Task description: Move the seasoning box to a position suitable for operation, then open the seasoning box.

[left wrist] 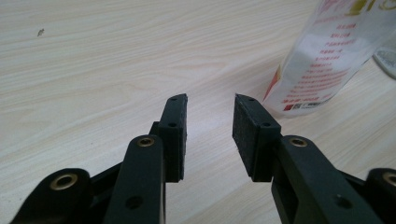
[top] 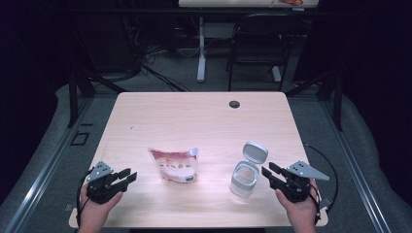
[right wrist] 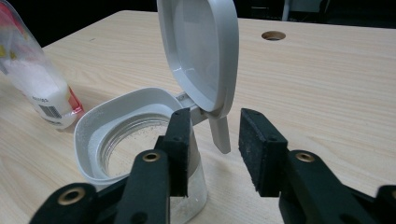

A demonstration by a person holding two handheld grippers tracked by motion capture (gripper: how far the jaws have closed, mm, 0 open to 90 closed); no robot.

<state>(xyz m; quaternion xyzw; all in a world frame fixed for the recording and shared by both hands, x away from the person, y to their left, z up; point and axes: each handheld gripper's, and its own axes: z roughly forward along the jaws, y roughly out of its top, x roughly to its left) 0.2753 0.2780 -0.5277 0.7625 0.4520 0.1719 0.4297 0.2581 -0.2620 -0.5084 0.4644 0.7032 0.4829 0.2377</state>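
A clear jar (top: 244,178) with a white collar and a grey flip lid (top: 255,152) standing up open sits at the table's front right. In the right gripper view the jar (right wrist: 135,140) lies just beyond the jaws, its lid (right wrist: 198,51) raised. A pink and white pouch (top: 175,165) stands mid-table; its printed lower corner (left wrist: 322,65) appears in the left gripper view. My left gripper (top: 128,176) is open, left of the pouch, nothing between its jaws (left wrist: 210,116). My right gripper (top: 267,170) is open, right beside the jar, holding nothing (right wrist: 215,126).
The light wooden table (top: 194,116) has a round cable hole (top: 234,104) near its far edge. A black chair (top: 257,43) and a white desk leg (top: 201,48) stand beyond the table. Dark floor surrounds the table.
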